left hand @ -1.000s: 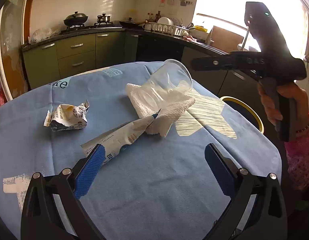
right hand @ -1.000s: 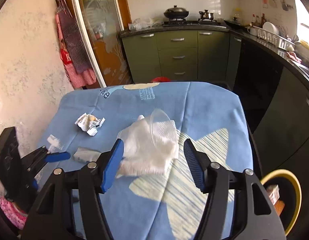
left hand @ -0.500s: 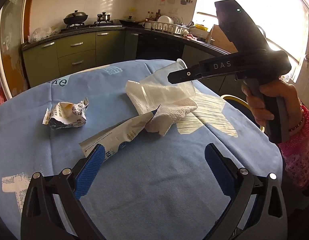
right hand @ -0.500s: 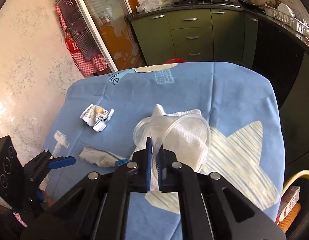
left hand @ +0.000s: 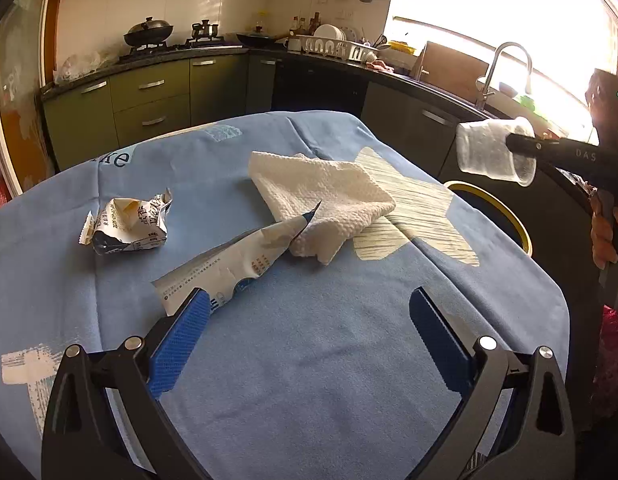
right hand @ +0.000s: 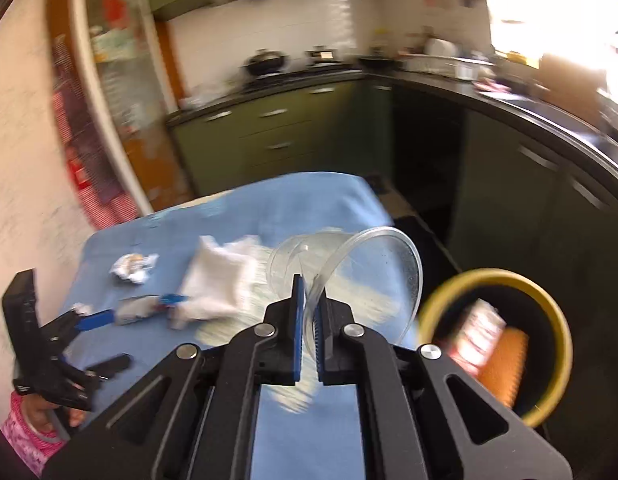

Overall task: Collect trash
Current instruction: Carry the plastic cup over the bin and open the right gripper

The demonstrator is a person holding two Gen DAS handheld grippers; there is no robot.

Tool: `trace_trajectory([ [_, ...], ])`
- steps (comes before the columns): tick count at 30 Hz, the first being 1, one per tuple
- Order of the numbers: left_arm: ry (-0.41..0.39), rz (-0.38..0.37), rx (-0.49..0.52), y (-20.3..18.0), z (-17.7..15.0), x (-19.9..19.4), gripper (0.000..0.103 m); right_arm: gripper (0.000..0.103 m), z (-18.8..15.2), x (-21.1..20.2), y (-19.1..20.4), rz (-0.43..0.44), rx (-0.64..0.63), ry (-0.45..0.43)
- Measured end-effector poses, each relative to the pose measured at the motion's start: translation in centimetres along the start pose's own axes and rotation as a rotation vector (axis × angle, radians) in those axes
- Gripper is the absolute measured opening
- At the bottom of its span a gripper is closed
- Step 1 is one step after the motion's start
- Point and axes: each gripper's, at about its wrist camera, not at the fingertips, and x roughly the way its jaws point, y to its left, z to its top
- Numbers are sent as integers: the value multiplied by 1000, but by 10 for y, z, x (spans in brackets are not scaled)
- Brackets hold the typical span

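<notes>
My right gripper (right hand: 309, 304) is shut on the rim of a clear plastic cup (right hand: 361, 276), which it holds in the air past the table's right edge, near a yellow-rimmed bin (right hand: 493, 280). From the left wrist view the same cup (left hand: 493, 150) hangs above the bin (left hand: 505, 208). On the blue tablecloth (left hand: 309, 340) lie a white paper towel (left hand: 321, 192), a flattened printed wrapper (left hand: 237, 260) and a crumpled wrapper (left hand: 129, 220). My left gripper (left hand: 305, 320) stands open over the near cloth, with nothing between its fingers.
The bin (right hand: 493, 280) on the floor by the table holds a red-and-white carton (right hand: 477, 332) and something orange. Green kitchen cabinets (left hand: 149, 96) and a dark counter with a sink tap (left hand: 505, 64) run behind the table. A hand (left hand: 605, 232) holds the right gripper's handle.
The right gripper shut on the cup's rim, lifted it off the paper towel and carried it right, beyond the table edge toward the bin. The left gripper stayed put.
</notes>
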Motion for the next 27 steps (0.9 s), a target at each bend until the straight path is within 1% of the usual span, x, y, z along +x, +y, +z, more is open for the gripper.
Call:
trace_trajectory([
  [1,1,-1,0,0,0,0,98,5,-4,-4,-21,-72,32,-4],
  [3,3,-1,0,0,0,1,98,5,-11,-6,-55,-170,90,8],
  [6,9,-3,-4,1,0,2,98,6,-22,-4,-94,-265,151,34],
  [7,12,-4,-6,1,0,3,98,6,-26,-2,-102,-282,162,42],
  [9,18,-4,-12,2,-1,4,98,6,-32,4,-118,-291,193,58],
  [13,20,-8,-15,2,-1,4,98,7,-37,23,-137,-302,211,83],
  [14,21,-8,-13,2,-1,4,98,11,-37,29,-141,-323,205,98],
  [15,23,-8,-12,2,-1,5,98,23,-36,33,-141,-349,203,105],
  [16,24,-8,-11,1,-1,5,98,39,-36,34,-142,-377,209,96],
  [17,25,-8,-10,1,-1,5,98,43,-37,30,-144,-408,213,72],
  [19,27,-10,-11,1,-1,6,98,43,-36,23,-141,-450,209,35],
  [20,28,-11,-10,1,0,6,98,44,-36,21,-140,-457,208,23],
  [22,29,-11,-9,1,0,7,98,44,-36,15,-137,-444,202,9],
  [27,29,-12,-7,0,0,7,98,45,-35,6,-116,-377,179,-17],
])
